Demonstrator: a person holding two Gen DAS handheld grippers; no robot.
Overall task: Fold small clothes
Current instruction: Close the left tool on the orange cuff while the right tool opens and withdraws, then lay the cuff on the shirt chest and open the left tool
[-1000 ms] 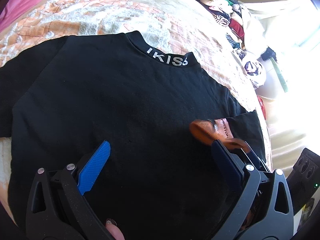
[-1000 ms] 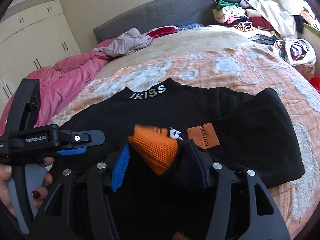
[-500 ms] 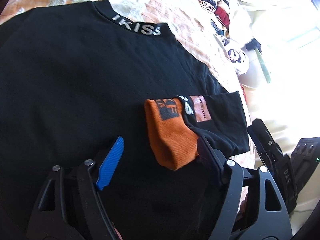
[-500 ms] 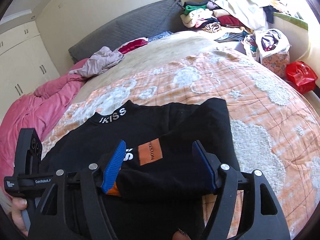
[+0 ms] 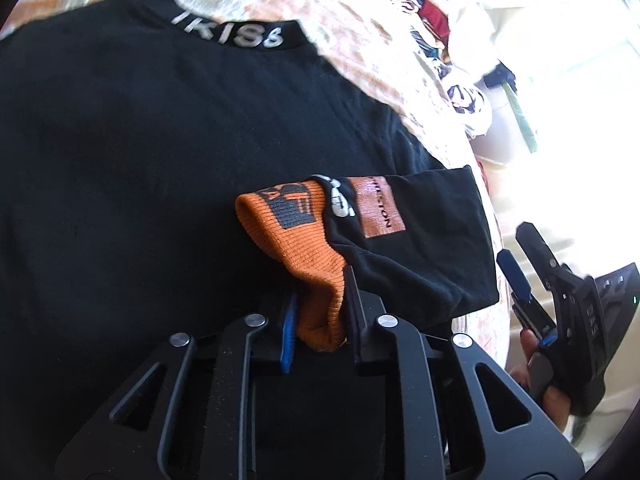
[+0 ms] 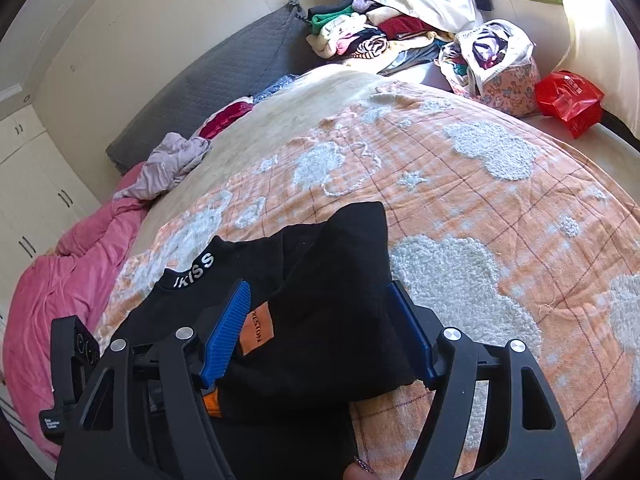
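Sweater: a black sweater (image 5: 168, 168) lies spread flat on the bed's orange-and-white quilt (image 6: 500, 208), in its near-left part in the right wrist view.
Long axis: it runs from the collar (image 5: 240, 34), lettered in white, toward the near edge of the bed; the collar points to the head of the bed, where the grey headboard (image 6: 224, 72) stands.
Sleeve: the right-hand sleeve (image 5: 420, 240) is folded in across the body, its long axis crosswise to the sweater's; its orange cuff (image 5: 296, 248) points toward the sweater's middle. A brown patch (image 5: 378, 206) sits on the sleeve just beside the cuff.
Left gripper: the left gripper (image 5: 320, 320) has its jaws closing on the near end of the orange cuff, which is pinched between the blue pad and the dark one.
Right gripper: the right gripper (image 6: 320, 332) stands with jaws apart over the folded sleeve, the black cloth showing between its blue pads; whether the pads touch the cloth I cannot tell. In the left wrist view it is off the sweater's right edge, in a hand (image 5: 540, 380).
Around: a pink blanket (image 6: 68, 276) along the bed's left edge, a grey garment (image 6: 168, 168) near the headboard, a pile of clothes (image 6: 372, 36) and a red bag (image 6: 568, 98) beyond the far right corner.
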